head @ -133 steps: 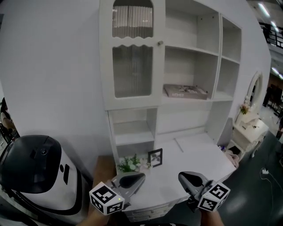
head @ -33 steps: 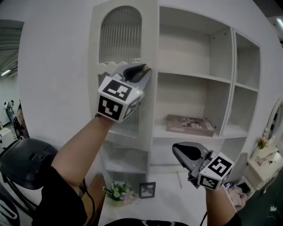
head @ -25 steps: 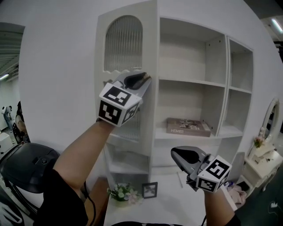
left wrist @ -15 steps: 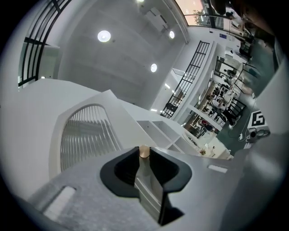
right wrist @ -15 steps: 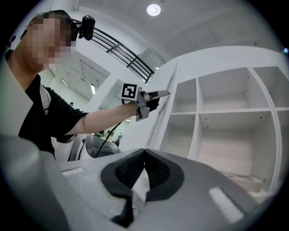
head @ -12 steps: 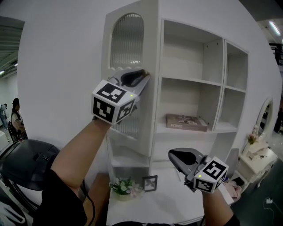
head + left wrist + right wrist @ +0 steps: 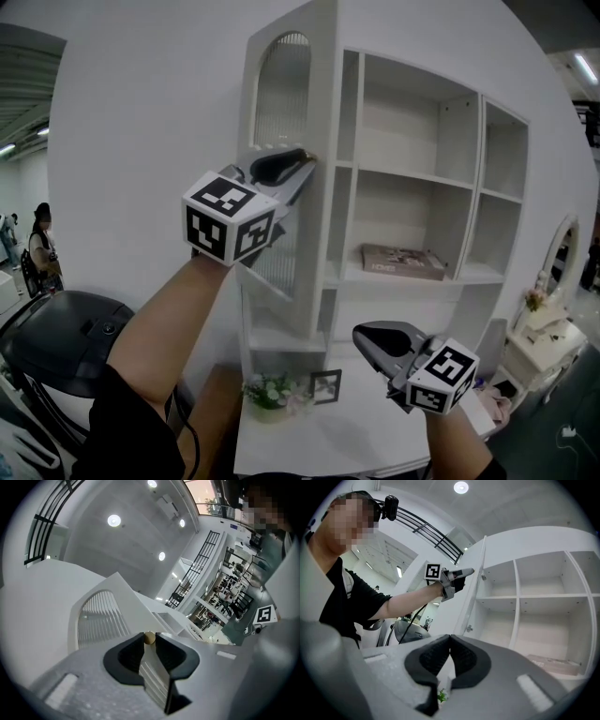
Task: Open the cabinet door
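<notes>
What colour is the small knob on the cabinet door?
The knob is pale gold, a brassy tan, against the white door. The left gripper view shows it best.

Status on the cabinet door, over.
Left tongs shut on door knob, grip just easing wider. Right tongs shut, empty. Cabinet door partly open. Nothing in the way.

Cut off, too small, hidden
In the head view the dark machine (image 7: 66,347) at 8 o'clock is cut by the left edge, the right forearm (image 7: 455,448) at 5 o'clock by the bottom edge. The print on the book (image 7: 403,261) and the picture in the frame (image 7: 326,385) are too small to tell. In the right gripper view the right gripper (image 7: 449,637) hides most of the plant (image 7: 441,696) at 6 o'clock.
</notes>
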Tool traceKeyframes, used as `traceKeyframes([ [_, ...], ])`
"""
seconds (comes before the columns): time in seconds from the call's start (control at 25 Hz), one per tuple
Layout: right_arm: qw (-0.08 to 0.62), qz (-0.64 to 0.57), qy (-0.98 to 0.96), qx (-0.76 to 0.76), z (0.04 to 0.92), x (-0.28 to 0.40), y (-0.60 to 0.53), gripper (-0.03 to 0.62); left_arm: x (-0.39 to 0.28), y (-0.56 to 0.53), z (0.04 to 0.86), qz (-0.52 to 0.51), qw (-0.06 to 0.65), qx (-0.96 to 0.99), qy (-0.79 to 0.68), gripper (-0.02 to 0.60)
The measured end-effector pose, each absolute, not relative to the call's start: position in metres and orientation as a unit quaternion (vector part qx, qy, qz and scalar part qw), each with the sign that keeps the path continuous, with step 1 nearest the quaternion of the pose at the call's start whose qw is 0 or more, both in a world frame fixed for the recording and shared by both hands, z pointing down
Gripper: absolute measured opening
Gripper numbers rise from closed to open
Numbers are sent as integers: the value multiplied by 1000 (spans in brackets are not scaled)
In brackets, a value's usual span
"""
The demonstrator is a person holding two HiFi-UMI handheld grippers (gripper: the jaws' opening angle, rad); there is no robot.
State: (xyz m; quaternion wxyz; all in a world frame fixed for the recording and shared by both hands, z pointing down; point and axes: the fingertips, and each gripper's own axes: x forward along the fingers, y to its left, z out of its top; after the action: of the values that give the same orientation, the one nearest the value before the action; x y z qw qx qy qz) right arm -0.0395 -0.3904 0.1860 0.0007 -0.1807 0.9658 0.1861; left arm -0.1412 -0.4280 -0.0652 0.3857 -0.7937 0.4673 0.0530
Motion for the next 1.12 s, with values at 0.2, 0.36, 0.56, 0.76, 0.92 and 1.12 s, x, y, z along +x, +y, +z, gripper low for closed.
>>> traceKeyframes([
  [0.2,0,186,968,-169,190,-58,-373,2,-163,-404,-66,57,376,-799,466,84],
  [0.36,-2,190,969,-156,191,-73,-359,2,-185,-385,-66,52,372,-795,476,89],
  [0.56,-9,195,970,-144,194,-93,-342,2,-210,-367,-66,49,356,-798,483,91],
  [0.76,-8,195,972,-132,197,-109,-324,2,-238,-354,-65,46,341,-803,486,91],
  [0.92,-10,182,974,-134,207,-116,-317,3,-256,-346,-65,54,327,-809,485,92],
  [1.12,-14,167,976,-141,219,-120,-309,2,-275,-340,-64,71,323,-810,485,97],
])
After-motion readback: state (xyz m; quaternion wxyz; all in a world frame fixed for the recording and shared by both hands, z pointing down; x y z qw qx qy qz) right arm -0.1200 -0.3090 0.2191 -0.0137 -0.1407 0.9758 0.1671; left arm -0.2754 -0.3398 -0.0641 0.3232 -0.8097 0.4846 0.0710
